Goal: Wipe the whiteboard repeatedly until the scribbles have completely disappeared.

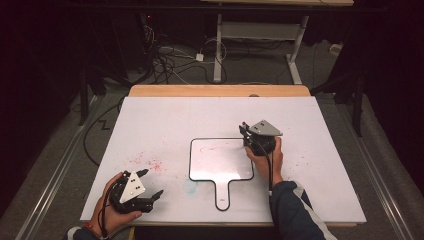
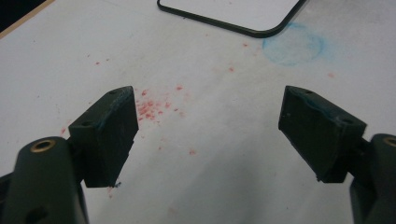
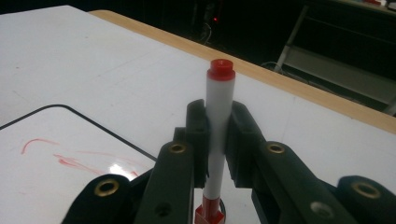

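Nearby, at the whiteboard (image 1: 221, 159) with red scribbles, right gripper (image 3: 217, 140) clamped on a red-capped marker (image 3: 218, 109), left gripper (image 2: 208, 128) spread apart beside it, no legible writing.

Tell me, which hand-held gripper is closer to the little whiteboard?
Right. The right hand-held gripper hovers at the whiteboard's right top corner, holding a red marker. The left hand-held gripper sits apart, down-left.

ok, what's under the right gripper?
The small whiteboard's right edge, faint red marks on it. The right gripper holds a red-capped marker upright; its lower tip and where it touches are hidden.
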The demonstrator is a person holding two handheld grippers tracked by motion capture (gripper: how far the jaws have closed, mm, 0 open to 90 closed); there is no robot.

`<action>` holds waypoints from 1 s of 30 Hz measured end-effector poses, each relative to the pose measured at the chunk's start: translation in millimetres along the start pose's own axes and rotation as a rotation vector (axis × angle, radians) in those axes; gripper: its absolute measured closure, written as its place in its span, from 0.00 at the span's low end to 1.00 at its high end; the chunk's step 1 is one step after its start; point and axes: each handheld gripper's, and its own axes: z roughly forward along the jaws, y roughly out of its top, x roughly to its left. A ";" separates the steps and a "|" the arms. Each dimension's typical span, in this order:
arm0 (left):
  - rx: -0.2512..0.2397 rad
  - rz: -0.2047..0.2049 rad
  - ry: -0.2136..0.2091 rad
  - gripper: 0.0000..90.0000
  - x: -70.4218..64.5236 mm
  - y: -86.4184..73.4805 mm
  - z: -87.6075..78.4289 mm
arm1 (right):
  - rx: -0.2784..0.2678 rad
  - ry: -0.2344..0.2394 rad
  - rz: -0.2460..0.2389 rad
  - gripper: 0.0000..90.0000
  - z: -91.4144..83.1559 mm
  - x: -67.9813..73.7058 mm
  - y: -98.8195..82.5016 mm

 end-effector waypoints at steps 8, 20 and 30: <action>-0.001 -0.003 -0.002 0.21 0.2 -0.5 -0.1 | 0.012 -0.012 -0.036 0.90 -3.6 6.1 0.4; -0.001 0.004 -0.003 0.21 -0.1 0.7 -0.3 | -0.005 0.037 -0.031 0.90 9.0 30.3 7.1; -0.005 -0.001 0.001 0.21 0.4 0.2 -2.1 | 0.002 0.007 -0.030 0.90 8.9 23.8 6.5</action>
